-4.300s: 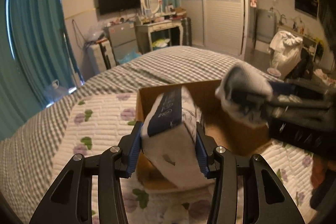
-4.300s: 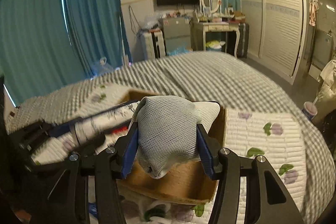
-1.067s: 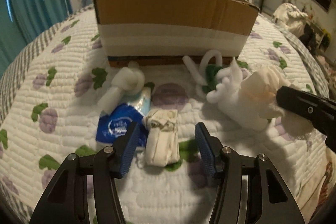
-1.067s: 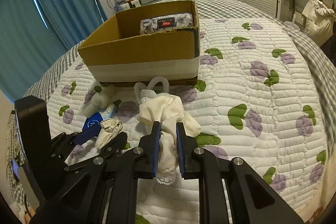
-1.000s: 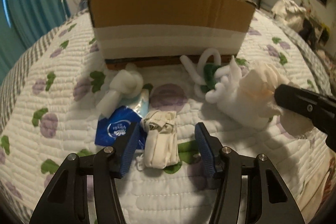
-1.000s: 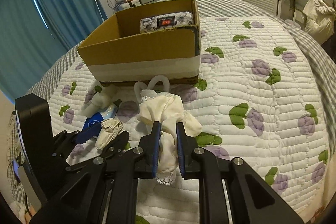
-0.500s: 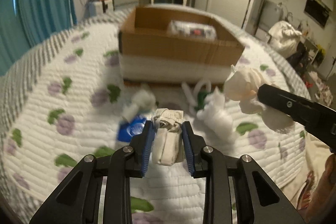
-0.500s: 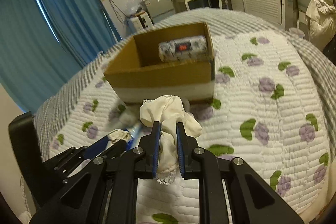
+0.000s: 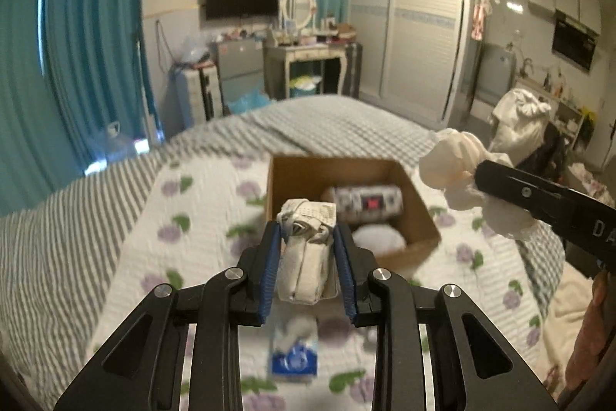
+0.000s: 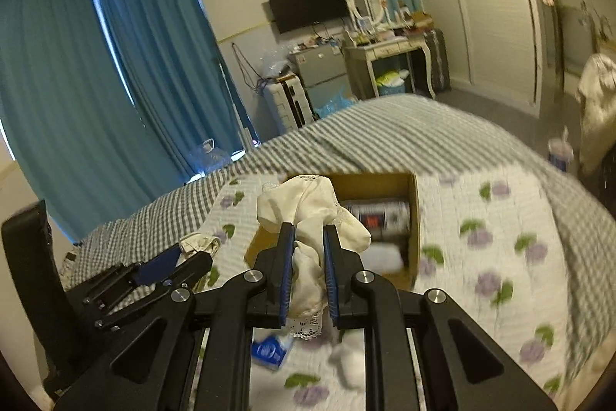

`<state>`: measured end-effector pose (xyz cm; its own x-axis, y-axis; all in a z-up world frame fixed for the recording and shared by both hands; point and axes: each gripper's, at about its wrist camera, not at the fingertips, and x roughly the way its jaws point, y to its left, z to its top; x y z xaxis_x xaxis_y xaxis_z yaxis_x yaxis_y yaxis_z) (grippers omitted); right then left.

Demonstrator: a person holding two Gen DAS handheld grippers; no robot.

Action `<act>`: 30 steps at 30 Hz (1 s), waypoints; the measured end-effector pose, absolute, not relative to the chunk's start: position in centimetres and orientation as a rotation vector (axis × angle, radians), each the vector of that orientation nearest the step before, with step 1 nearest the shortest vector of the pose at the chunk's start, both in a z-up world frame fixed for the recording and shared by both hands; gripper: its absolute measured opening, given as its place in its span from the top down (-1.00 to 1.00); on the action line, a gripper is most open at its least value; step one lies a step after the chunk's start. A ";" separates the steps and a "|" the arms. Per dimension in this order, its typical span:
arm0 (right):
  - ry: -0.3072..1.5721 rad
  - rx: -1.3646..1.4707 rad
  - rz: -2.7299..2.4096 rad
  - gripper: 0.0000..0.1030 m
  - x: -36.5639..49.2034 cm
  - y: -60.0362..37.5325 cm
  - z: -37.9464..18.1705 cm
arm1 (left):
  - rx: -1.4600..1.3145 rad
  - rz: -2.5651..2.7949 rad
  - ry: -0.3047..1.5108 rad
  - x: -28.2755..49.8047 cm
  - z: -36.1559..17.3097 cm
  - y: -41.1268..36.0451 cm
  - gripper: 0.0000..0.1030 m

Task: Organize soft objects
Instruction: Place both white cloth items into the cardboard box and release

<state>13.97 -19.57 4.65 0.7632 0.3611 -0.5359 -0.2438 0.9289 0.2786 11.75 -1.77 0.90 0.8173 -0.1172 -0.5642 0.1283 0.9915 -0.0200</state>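
Observation:
My left gripper (image 9: 308,237) is shut on a folded beige cloth bundle (image 9: 304,257), held in the air in front of the open cardboard box (image 9: 292,176). My right gripper (image 10: 308,234) is shut on a cream lace-trimmed cloth (image 10: 308,207), raised before the same box (image 10: 412,191); it also shows at the right of the left wrist view (image 9: 458,172). Inside the box lie a patterned roll with a red label (image 9: 365,203) and a pale grey soft item (image 9: 377,237).
On the flowered quilt (image 9: 200,218) below lie a blue and white packet (image 9: 294,359) and white soft items (image 10: 350,361). The bed has a grey checked cover (image 9: 327,126). Teal curtains, a dresser and a wardrobe stand beyond.
Both grippers have risen from the quilt with their cloths and now look down over the box. The left gripper closed on the beige bundle about a second ago.

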 end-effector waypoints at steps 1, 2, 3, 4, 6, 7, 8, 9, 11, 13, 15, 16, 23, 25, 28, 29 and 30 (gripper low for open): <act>0.619 0.179 0.336 0.72 14.8 -19.3 4.9 | 0.026 -0.132 0.592 12.4 1.0 -1.7 0.47; 0.620 0.160 0.342 0.72 15.8 -19.0 5.1 | 0.031 -0.135 0.587 13.0 1.1 -1.7 0.47; 0.622 0.149 0.345 0.72 16.5 -18.9 5.1 | 0.030 -0.139 0.584 13.8 1.0 -1.7 0.47; 0.626 0.136 0.346 0.72 17.3 -18.8 4.9 | 0.027 -0.142 0.586 14.8 0.8 -1.5 0.47; 0.647 0.113 0.336 0.72 19.4 -18.7 3.8 | 0.025 -0.144 0.598 16.7 0.0 -1.5 0.47; 0.657 0.108 0.334 0.72 20.0 -18.8 3.2 | 0.029 -0.143 0.603 17.4 -0.4 -1.7 0.47; 0.671 0.101 0.331 0.72 20.8 -18.8 2.4 | 0.034 -0.145 0.608 18.2 -0.9 -1.8 0.47; 0.684 0.091 0.327 0.72 21.6 -18.7 1.6 | 0.042 -0.151 0.614 19.1 -1.6 -2.1 0.47; 0.713 0.064 0.315 0.72 22.9 -18.8 -0.6 | 0.056 -0.165 0.630 20.6 -2.9 -2.7 0.47; 0.742 0.060 0.309 0.72 24.1 -18.9 -2.7 | 0.071 -0.170 0.646 21.7 -3.9 -3.2 0.47; 0.763 0.063 0.303 0.72 24.9 -19.2 -4.3 | 0.094 -0.173 0.659 22.7 -5.2 -3.8 0.47; 0.775 0.067 0.302 0.72 25.4 -19.4 -5.4 | 0.099 -0.176 0.661 22.9 -5.4 -4.0 0.47; 0.789 0.122 0.307 0.63 26.2 -20.7 -7.9 | 0.114 -0.179 0.673 23.9 -7.2 -4.4 0.41; 0.777 0.122 0.287 0.32 26.1 -21.0 -7.5 | 0.114 -0.181 0.672 23.7 -7.1 -4.5 0.40; 0.755 0.118 0.284 0.06 25.7 -21.4 -6.4 | 0.118 -0.172 0.660 23.3 -6.3 -4.5 -0.04; 0.746 0.112 0.274 0.03 25.5 -21.6 -5.8 | 0.116 -0.168 0.652 23.0 -6.1 -4.4 -0.36; 0.737 0.109 0.265 0.01 25.2 -21.7 -5.2 | 0.107 -0.156 0.635 22.6 -5.3 -4.3 -0.48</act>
